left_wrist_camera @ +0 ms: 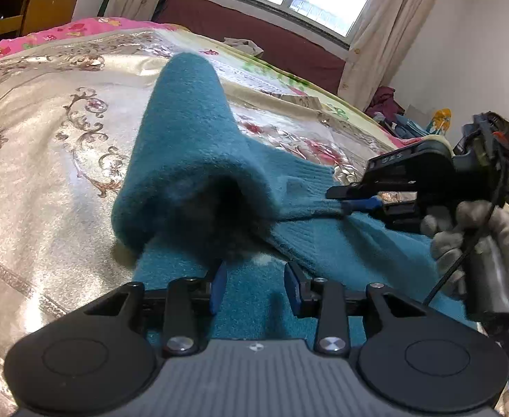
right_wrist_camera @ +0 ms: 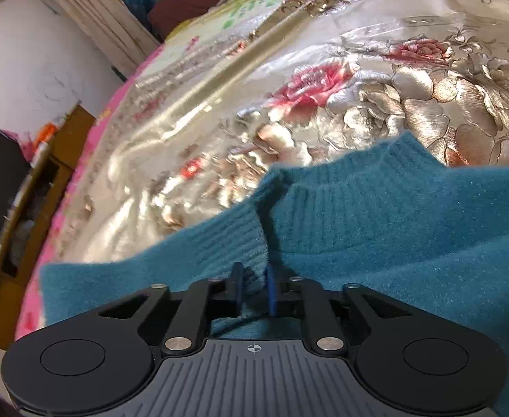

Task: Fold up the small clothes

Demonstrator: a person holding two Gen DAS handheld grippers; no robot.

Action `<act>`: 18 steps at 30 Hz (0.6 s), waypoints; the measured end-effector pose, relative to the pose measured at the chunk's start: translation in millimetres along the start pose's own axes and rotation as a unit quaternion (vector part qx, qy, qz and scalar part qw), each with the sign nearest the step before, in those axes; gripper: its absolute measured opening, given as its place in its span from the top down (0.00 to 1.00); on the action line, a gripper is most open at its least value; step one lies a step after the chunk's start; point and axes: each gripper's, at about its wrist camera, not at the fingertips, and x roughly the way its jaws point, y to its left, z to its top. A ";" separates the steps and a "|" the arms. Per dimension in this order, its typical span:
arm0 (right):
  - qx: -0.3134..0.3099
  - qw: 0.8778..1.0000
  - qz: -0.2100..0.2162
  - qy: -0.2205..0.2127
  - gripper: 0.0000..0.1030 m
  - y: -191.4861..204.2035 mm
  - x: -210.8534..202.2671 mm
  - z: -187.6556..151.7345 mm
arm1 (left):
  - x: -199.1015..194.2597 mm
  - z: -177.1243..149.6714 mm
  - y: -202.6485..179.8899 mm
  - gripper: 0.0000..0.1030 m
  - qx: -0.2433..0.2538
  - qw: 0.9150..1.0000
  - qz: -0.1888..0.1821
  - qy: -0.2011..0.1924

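Observation:
A teal knit sweater [left_wrist_camera: 192, 160] lies on the gold floral bedspread [left_wrist_camera: 46, 146], one part rolled up into a tube toward the far side. My left gripper [left_wrist_camera: 256, 283] is open just above the sweater's near part, nothing between its blue pads. My right gripper [left_wrist_camera: 355, 205] shows at the right in the left wrist view, shut on the sweater's ribbed edge and pulling it taut. In the right wrist view the right gripper [right_wrist_camera: 254, 288] pinches a fold of the sweater [right_wrist_camera: 393, 229] near its ribbed hem.
The bed runs far and left; a pink quilt [left_wrist_camera: 63, 31] lies at its far edge. A wooden desk [left_wrist_camera: 28, 7] stands at the back left. A dark red sofa [left_wrist_camera: 254, 31] sits under the window. Clutter lies on the floor at the right [left_wrist_camera: 410, 121].

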 end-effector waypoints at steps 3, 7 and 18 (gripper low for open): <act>0.000 0.999 0.030 -0.017 0.94 3.8 -23.2 1.8 | -0.2 -0.5 0.0 0.60 0.001 1.000 0.000 -0.002; -0.013 0.998 0.040 -0.050 0.94 5.4 -64.6 6.0 | -1.8 -1.2 -1.3 0.58 0.007 1.000 0.001 -0.005; 0.066 0.991 -0.044 -0.111 0.95 -87.9 -158.6 -18.6 | -6.8 -10.2 -27.7 0.41 0.075 0.997 -0.009 -0.006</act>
